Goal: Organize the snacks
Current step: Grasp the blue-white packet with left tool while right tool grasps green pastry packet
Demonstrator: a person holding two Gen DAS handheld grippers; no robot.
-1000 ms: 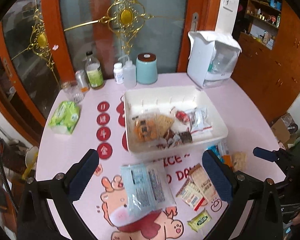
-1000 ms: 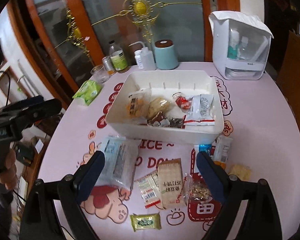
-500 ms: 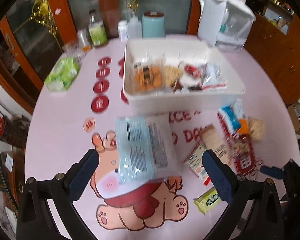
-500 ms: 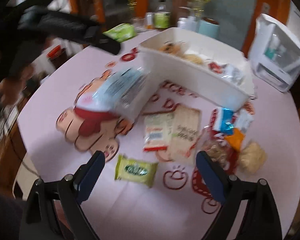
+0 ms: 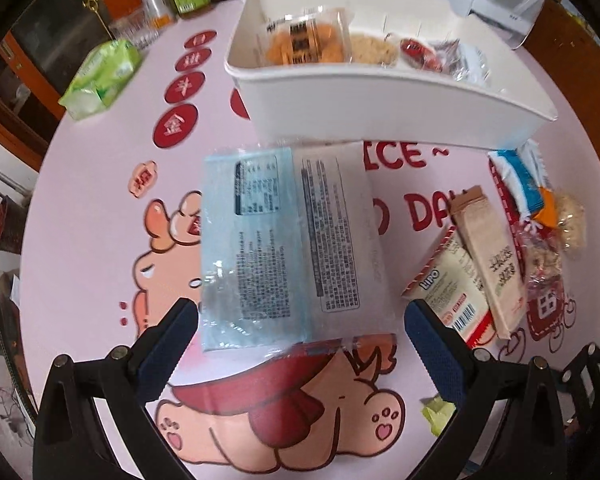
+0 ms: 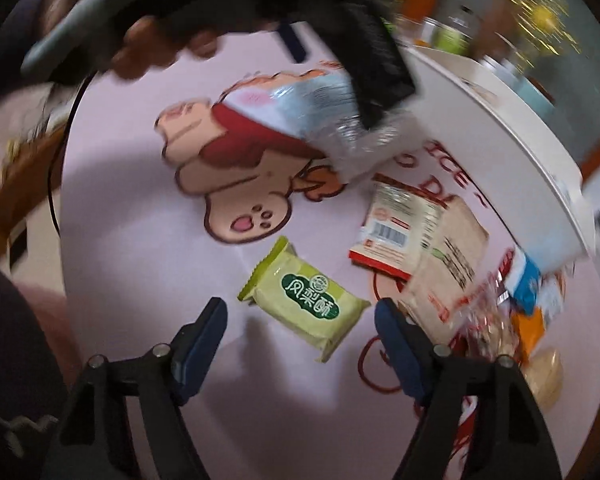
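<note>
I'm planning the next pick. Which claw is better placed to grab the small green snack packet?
Right. The right claw is directly over the small green snack packet, jaws closing around it with nothing gripped yet. The left claw is open over the large blue-and-white packet instead.

The left gripper (image 5: 301, 332) pointed steeply down, its jaws wide apart with nothing pressed between the pads. The right gripper (image 6: 300, 328) also pointed down, its jaws closing with nothing clamped. A hand (image 6: 152, 46) held the left gripper's handle.
</note>
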